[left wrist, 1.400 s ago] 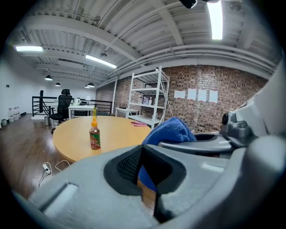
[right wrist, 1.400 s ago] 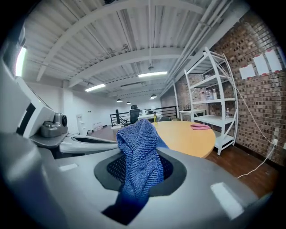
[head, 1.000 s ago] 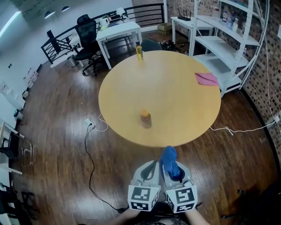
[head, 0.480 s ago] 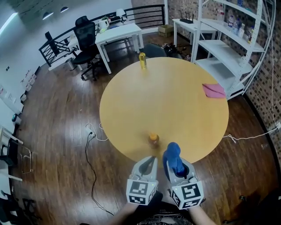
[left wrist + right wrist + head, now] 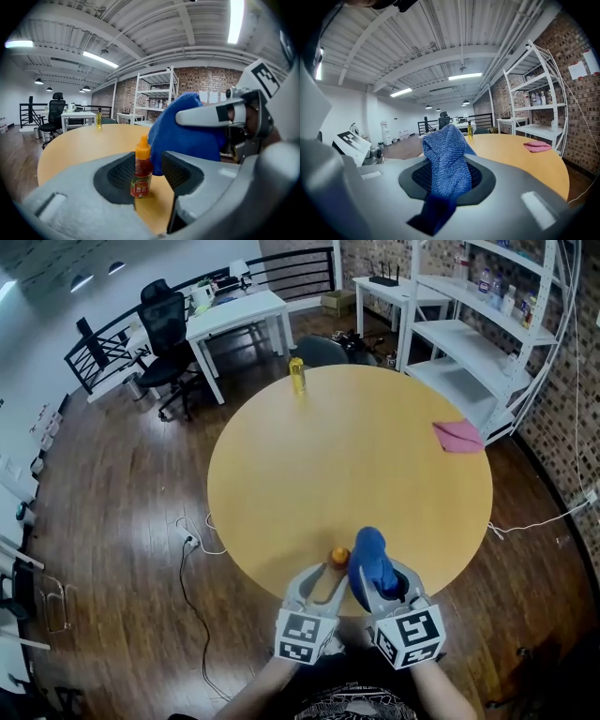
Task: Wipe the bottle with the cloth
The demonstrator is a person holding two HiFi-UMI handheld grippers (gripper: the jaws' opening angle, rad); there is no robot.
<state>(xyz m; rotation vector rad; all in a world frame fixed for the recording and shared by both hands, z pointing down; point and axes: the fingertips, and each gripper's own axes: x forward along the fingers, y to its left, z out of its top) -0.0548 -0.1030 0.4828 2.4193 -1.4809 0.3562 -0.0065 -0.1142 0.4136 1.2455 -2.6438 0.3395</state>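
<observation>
Your right hand-held gripper (image 5: 382, 577) is clamped on the blue cloth (image 5: 447, 164), and the cloth stands up out of its jaws. Just to its left, your left hand-held gripper (image 5: 328, 568) is opening its jaws. The small bottle (image 5: 141, 168) with the orange cap stands upright between them, at the near edge of the surface (image 5: 356, 465), and the pads do not press on it. Far ahead of the hand-held grippers stands a yellow bottle (image 5: 297, 374). Far ahead to the right lies a pink cloth (image 5: 457, 435).
</observation>
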